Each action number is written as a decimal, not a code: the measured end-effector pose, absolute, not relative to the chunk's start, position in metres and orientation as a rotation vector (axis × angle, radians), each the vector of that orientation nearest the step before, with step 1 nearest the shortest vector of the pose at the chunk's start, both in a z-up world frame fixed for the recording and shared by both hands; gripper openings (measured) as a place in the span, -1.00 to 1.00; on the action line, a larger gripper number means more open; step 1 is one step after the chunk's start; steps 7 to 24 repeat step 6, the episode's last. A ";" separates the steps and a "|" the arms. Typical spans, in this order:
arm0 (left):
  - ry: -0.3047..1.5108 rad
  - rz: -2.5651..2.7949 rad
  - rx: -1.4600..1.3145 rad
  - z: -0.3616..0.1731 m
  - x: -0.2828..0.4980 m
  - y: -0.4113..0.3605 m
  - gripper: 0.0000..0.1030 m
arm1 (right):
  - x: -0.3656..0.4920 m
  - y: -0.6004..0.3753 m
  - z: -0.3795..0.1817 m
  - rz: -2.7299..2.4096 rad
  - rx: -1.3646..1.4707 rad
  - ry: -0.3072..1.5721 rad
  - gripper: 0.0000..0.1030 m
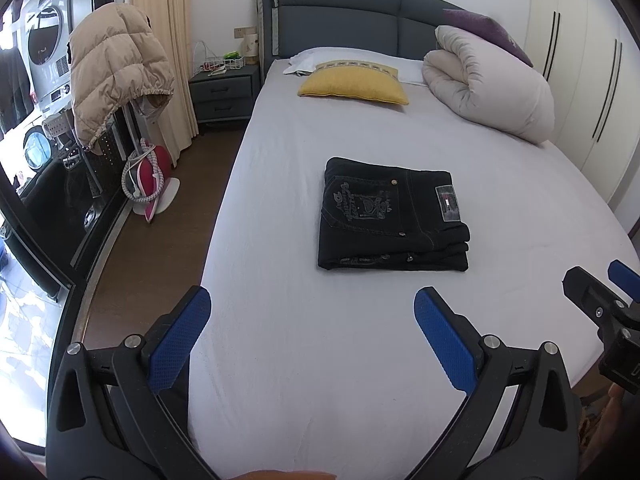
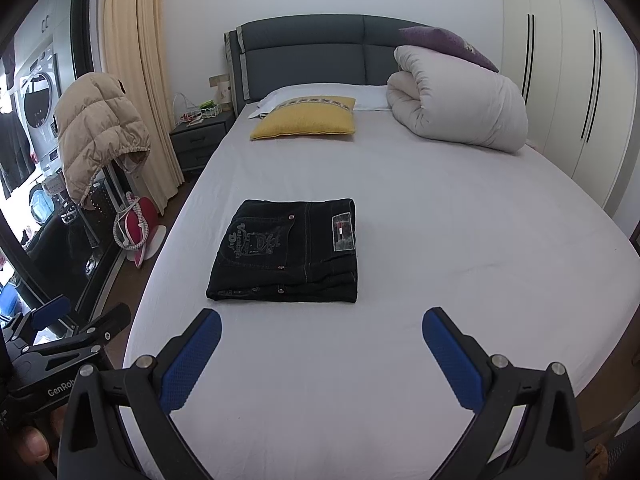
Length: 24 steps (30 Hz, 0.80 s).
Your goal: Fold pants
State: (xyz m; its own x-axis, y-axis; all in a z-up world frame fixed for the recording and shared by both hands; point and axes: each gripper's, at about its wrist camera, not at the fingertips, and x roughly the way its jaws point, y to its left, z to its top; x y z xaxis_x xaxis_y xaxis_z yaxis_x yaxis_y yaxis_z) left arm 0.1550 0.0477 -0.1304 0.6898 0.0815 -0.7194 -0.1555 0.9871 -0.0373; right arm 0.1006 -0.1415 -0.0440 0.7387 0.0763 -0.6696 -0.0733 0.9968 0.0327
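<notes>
Black jeans (image 1: 392, 216) lie folded into a compact rectangle on the white bed sheet (image 1: 280, 360), back pocket embroidery and a label facing up. They also show in the right wrist view (image 2: 288, 252). My left gripper (image 1: 312, 308) is open and empty, held above the sheet short of the jeans' near edge. My right gripper (image 2: 322, 328) is open and empty, also short of the jeans. The right gripper shows at the edge of the left wrist view (image 1: 600, 292), and the left gripper at the lower left of the right wrist view (image 2: 68, 320).
A yellow pillow (image 1: 354, 84) and a rolled white duvet (image 1: 488, 92) lie at the head of the bed. A nightstand (image 1: 224, 92), a beige jacket (image 1: 116, 72) on a stand and a pink iron (image 1: 146, 180) are on the left. Wardrobe doors (image 2: 560, 92) are on the right.
</notes>
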 end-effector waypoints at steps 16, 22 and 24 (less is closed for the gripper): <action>0.801 0.138 -0.099 -0.134 0.159 0.051 1.00 | 0.101 -0.143 -0.047 0.085 0.002 0.745 1.00; 0.801 0.138 -0.099 -0.134 0.159 0.051 1.00 | 0.101 -0.143 -0.047 0.085 0.002 0.745 1.00; 0.801 0.138 -0.099 -0.134 0.159 0.051 1.00 | 0.101 -0.143 -0.047 0.085 0.002 0.745 1.00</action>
